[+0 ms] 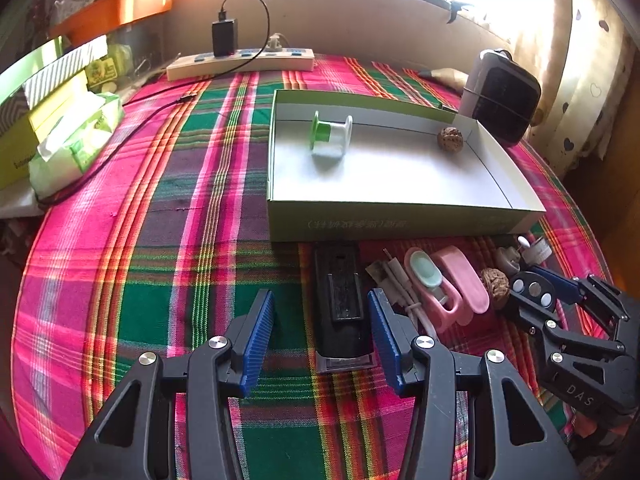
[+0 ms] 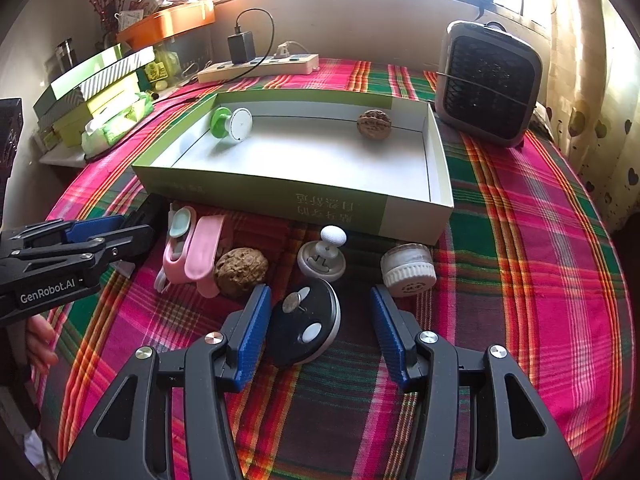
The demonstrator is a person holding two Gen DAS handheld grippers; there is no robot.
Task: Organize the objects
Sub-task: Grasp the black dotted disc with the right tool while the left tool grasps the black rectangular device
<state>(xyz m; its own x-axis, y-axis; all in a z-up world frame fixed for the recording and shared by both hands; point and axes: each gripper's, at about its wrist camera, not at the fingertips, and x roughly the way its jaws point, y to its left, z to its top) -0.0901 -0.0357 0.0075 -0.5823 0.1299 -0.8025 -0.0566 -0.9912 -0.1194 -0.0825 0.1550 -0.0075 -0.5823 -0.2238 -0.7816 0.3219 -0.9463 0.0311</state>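
A: Why is the left claw point(image 1: 322, 336) hanging over that spot in front of the box point(image 1: 400, 222)?

B: It is straddling the black clip-like case point(image 1: 338, 300), which is lying on the desk's plaid cloth point(image 1: 160, 280) just in front of the box's near wall. The blue pads are standing wide on both sides of the case, not pressing it, so it is gripping nothing.

A: And the right claw point(image 2: 318, 328)?

B: It is sitting around the black round disc point(image 2: 306, 322), also in front of the box. The disc is touching or almost touching 1 pad, while the other pad is well clear. So it is about half open, and I judge the disc is bracketed, not held.

A: What is already in the box?

B: 2 things: a green-and-white spool point(image 2: 232, 122) at the far wall and a walnut point(image 2: 374, 122) further along that wall. The sorting looks only started.

A: What is crowding the claws?

B: The loose pile in front of the box: a pink holder point(image 2: 192, 254), a second walnut point(image 2: 240, 268) touching it, a white knob piece point(image 2: 322, 260) and a small white jar point(image 2: 408, 268). The knob piece is just beyond the disc, so a careless close could nudge it. Thin white sticks point(image 1: 394, 276) are lying just beside the case.

A: Anything behind the box?

B: A power strip point(image 2: 260, 66) and a small heater point(image 2: 490, 80), both out of the way.
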